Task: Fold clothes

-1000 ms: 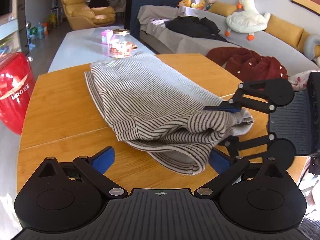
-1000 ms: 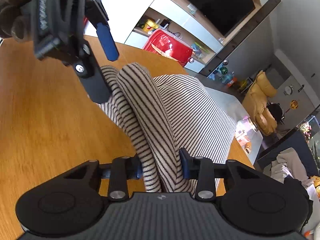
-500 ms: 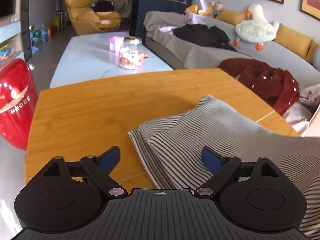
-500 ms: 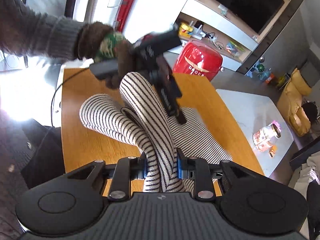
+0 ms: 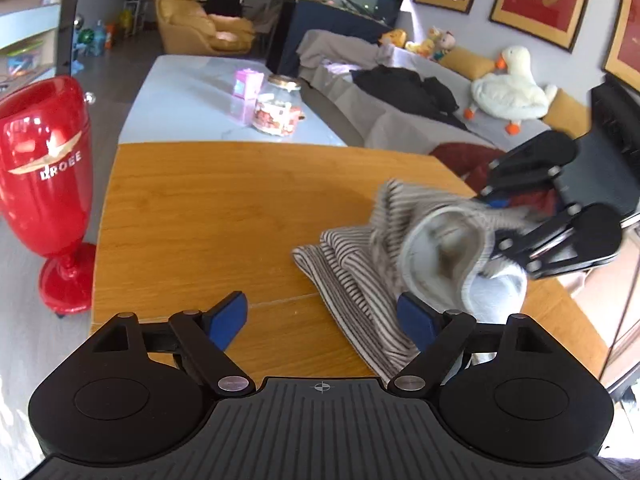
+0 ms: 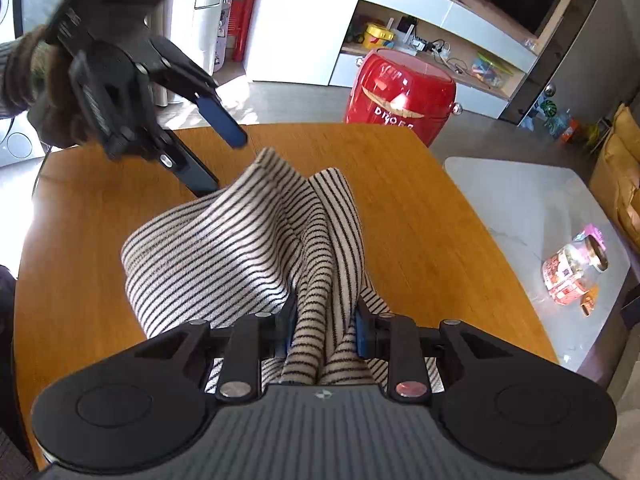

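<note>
Striped garment [image 6: 240,248] lies bunched at the right part of the wooden table [image 5: 224,208], where a second ago it lay spread flat across the middle. Cream with thin dark stripes, it rises in a peaked fold. Right gripper [image 6: 322,322] pinches that fold narrowly. Left gripper [image 5: 322,314], earlier wider, stands open and empty beside the cloth.
</note>
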